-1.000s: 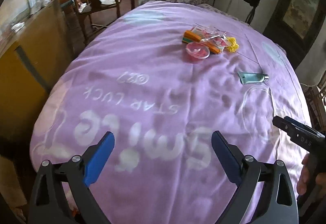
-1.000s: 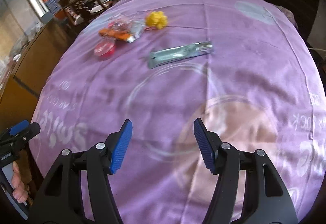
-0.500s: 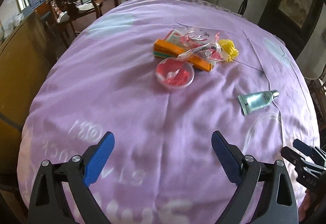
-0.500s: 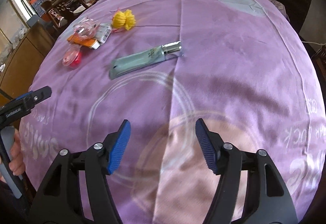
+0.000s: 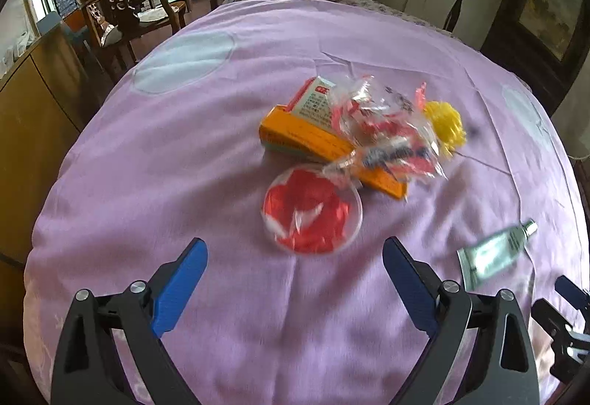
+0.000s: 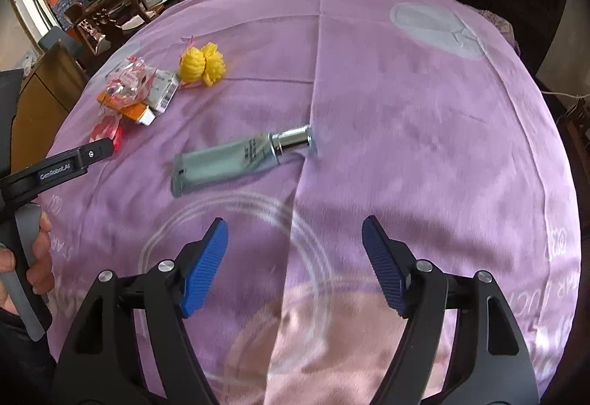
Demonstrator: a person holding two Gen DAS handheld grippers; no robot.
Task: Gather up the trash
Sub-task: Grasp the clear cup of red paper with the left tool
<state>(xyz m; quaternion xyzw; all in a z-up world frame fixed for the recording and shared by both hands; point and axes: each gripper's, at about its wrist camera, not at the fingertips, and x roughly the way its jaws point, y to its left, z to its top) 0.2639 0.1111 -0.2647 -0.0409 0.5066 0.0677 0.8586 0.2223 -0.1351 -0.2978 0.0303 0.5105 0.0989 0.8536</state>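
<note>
Both tools came in wide open over the trash on the purple bedspread, neither holding anything

Your left tool was spread and empty just short of the clear round lid with red scraps, which lay against the orange box under a crinkled clear wrapper, a yellow pom-pom just beyond. Your right tool had just been opening further, nothing between its jaws, aimed at the pale green tube lying flat and apart from the pile (its silver cap pointing away from you). The lid sat low on soft cloth, so your fingers could have pinched fabric or skidded over its rim; the wrapper could have dragged along and scattered the pile; the tube could have rolled off the pads if you closed near its cap
</note>
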